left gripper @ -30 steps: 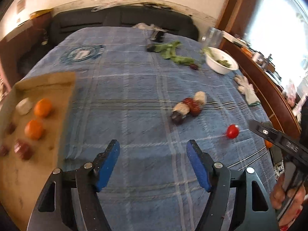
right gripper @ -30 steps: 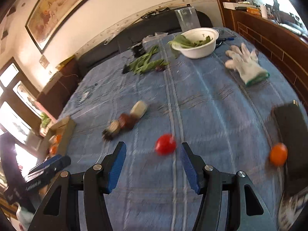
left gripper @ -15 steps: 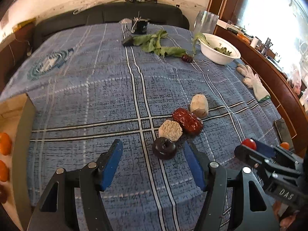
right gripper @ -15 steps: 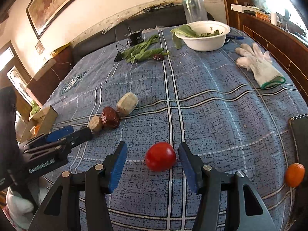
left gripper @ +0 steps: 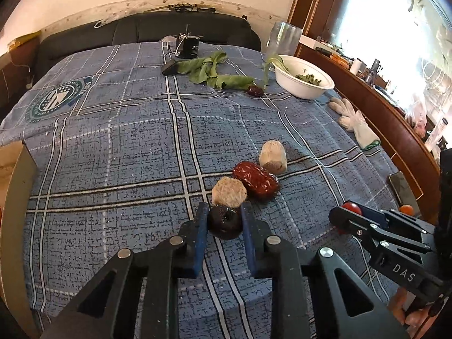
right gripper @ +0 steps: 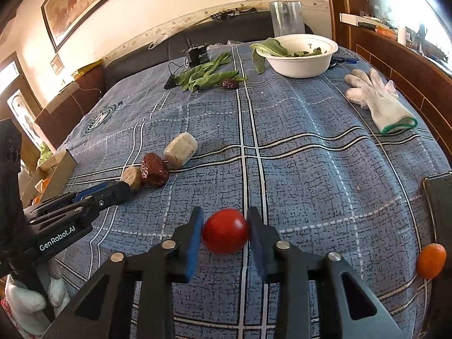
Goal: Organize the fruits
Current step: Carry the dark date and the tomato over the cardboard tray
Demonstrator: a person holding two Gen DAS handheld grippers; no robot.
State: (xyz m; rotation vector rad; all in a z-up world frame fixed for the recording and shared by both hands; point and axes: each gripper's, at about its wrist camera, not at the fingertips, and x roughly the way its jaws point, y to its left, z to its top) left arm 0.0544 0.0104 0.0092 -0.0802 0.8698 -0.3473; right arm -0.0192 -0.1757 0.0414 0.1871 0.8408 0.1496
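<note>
My left gripper (left gripper: 223,220) is shut on a dark round fruit (left gripper: 225,222) on the blue plaid cloth. Right behind it lie a beige piece (left gripper: 229,192), a red date (left gripper: 256,180) and a second beige piece (left gripper: 273,157). My right gripper (right gripper: 225,233) is shut on a red tomato (right gripper: 225,230); it also shows in the left wrist view (left gripper: 350,208). A small orange fruit (right gripper: 430,260) lies at the cloth's right edge. A cardboard tray (right gripper: 58,174) with oranges sits at the far left.
A white bowl (right gripper: 302,66) of greens, loose leaves (right gripper: 206,75), another date (right gripper: 230,84) and a clear jar (right gripper: 286,18) stand at the back. A white glove (right gripper: 378,101) and a phone (right gripper: 439,197) lie at the right. A black box (left gripper: 188,46) is far back.
Both grippers moved forward and closed: the left onto the dark fruit, the right onto the tomato. The left view swung away from the cardboard tray.
</note>
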